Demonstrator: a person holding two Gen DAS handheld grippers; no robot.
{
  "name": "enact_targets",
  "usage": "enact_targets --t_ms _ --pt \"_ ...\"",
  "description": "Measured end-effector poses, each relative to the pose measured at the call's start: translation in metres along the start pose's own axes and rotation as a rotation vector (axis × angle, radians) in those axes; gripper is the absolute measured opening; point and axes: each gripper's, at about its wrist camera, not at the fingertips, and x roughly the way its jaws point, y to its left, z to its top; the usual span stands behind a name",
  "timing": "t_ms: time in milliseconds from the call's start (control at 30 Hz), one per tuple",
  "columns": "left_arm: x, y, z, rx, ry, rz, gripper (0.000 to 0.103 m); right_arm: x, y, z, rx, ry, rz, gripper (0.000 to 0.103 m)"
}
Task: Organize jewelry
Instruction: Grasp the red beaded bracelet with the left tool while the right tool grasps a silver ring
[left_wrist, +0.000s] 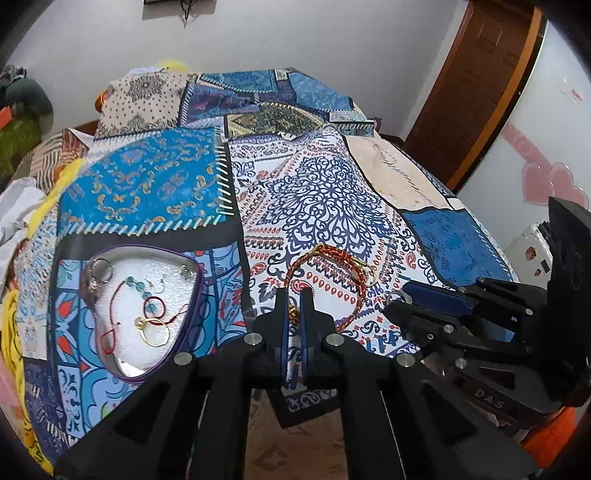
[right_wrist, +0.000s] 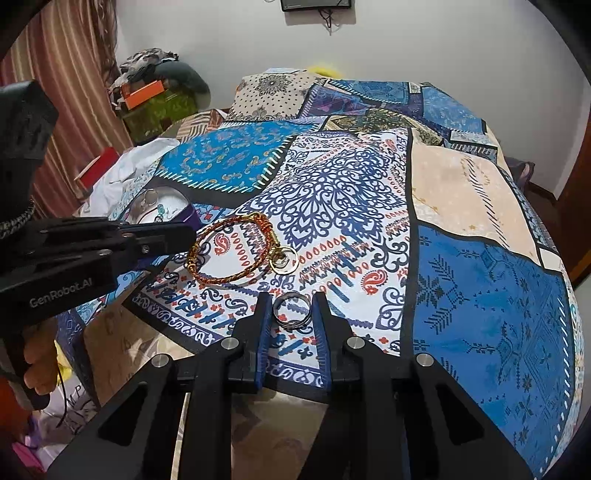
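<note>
A red-and-gold braided bracelet (left_wrist: 332, 273) lies on the patterned bedcover, its gold rings at one end (right_wrist: 283, 259). My left gripper (left_wrist: 293, 301) is nearly closed around the bracelet's near gold bead end; the grip itself is not clear. It shows in the right wrist view (right_wrist: 166, 236) at that end. My right gripper (right_wrist: 290, 301) is open, its fingers on either side of a silver ring (right_wrist: 291, 308) on the cover; it shows in the left wrist view (left_wrist: 410, 295). A heart-shaped purple-rimmed tray (left_wrist: 192, 280) to the left holds several rings and cord bracelets.
The bedcover (right_wrist: 480, 295) covers a bed with pillows at the far end (left_wrist: 147, 99). White cloth (right_wrist: 122, 177) and a red box (right_wrist: 96, 166) lie at the left. A brown door (left_wrist: 480, 74) stands at right. The bed's near edge is just below both grippers.
</note>
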Motion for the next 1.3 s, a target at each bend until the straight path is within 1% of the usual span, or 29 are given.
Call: enact_targets --t_ms 67,133,233,367,433,467,500,633,833,1067,1300 --pt "0.004 -0.002 0.001 0.007 0.009 0.014 0.005 -0.001 -0.001 0.0 0.006 -0.004 0.003 0.02" --pt "0.009 -0.003 0.0 0.016 0.019 0.027 0.013 -0.003 -0.002 -0.001 0.016 -0.01 0.01 0.02" --pt "0.014 -0.003 -0.001 0.011 0.03 0.018 0.02 -0.005 -0.006 -0.002 0.025 -0.017 0.012 0.02" --pt "0.018 -0.004 -0.001 0.014 0.026 0.018 0.019 -0.006 -0.01 -0.002 0.037 -0.023 0.013 0.02" --pt "0.02 -0.006 -0.001 0.02 0.022 0.021 0.007 -0.008 -0.011 -0.002 0.043 -0.026 0.013 0.02" --pt "0.02 -0.006 -0.001 0.022 0.022 0.022 0.007 -0.009 -0.011 -0.002 0.045 -0.028 0.013 0.02" --pt "0.019 -0.007 -0.001 0.019 0.019 0.018 0.005 -0.01 -0.011 -0.001 0.046 -0.032 0.012 0.02" --pt "0.015 -0.008 -0.001 0.017 0.016 -0.006 0.005 -0.016 -0.011 0.002 0.044 -0.046 0.008 0.02" --pt "-0.003 -0.014 0.001 0.03 -0.026 -0.006 0.004 -0.028 -0.008 0.008 0.043 -0.078 -0.005 0.02" --pt "-0.04 -0.016 0.005 0.046 -0.114 0.022 0.004 -0.045 0.001 0.019 0.031 -0.128 -0.008 0.02" --pt "-0.074 0.004 0.003 0.023 -0.182 0.066 0.004 -0.054 0.021 0.033 0.001 -0.171 0.005 0.02"
